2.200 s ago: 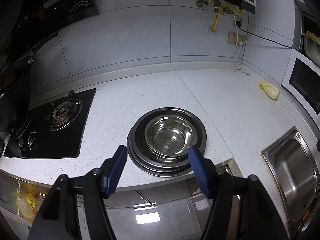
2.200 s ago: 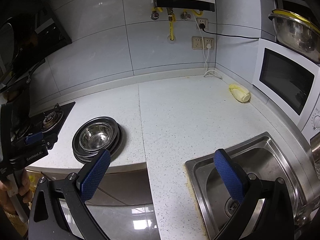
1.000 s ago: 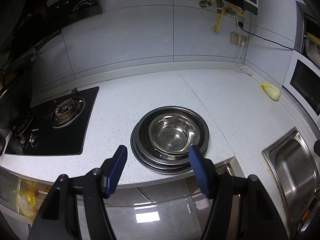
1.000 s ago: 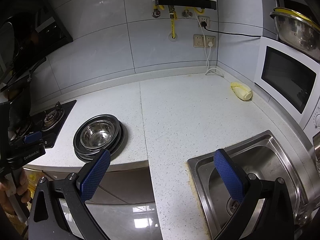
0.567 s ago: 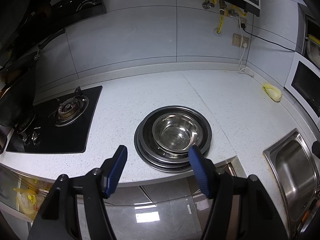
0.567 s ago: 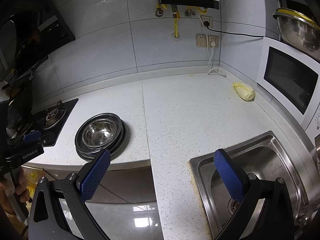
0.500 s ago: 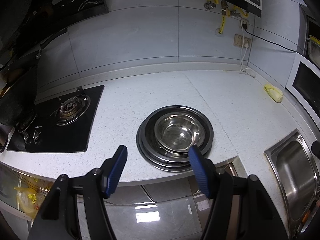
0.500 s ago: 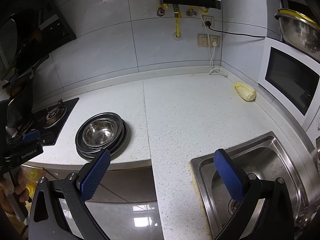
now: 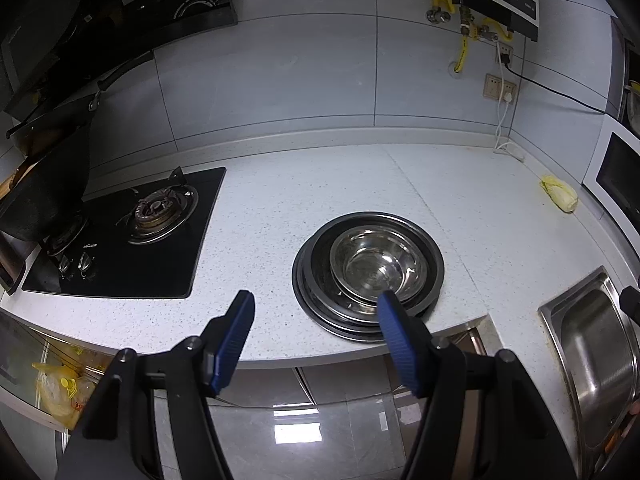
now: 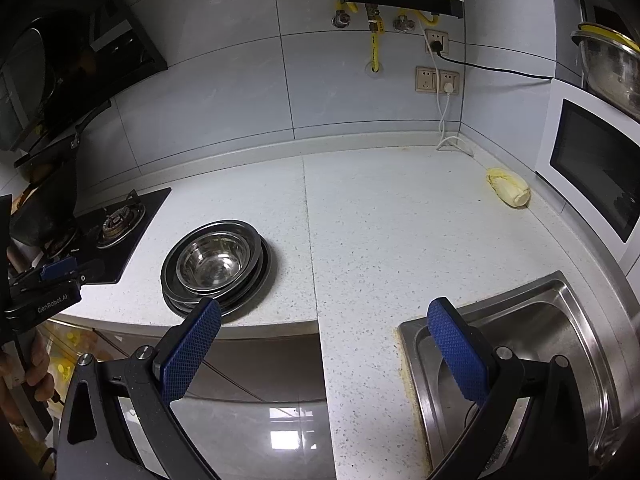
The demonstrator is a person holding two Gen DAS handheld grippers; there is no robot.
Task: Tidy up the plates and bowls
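Left wrist: stacked plates (image 9: 320, 276) and bowl (image 9: 376, 264) near the counter edge (image 9: 360, 354); both claws wide, empty.

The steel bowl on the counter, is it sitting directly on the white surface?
No, the bowl sits nested on top of a stack of plates, which rests on the counter.

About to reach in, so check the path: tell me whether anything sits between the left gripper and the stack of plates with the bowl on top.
Nothing visible does. The left gripper is open and empty, with only bare counter between it and the stack of plates holding the bowl.
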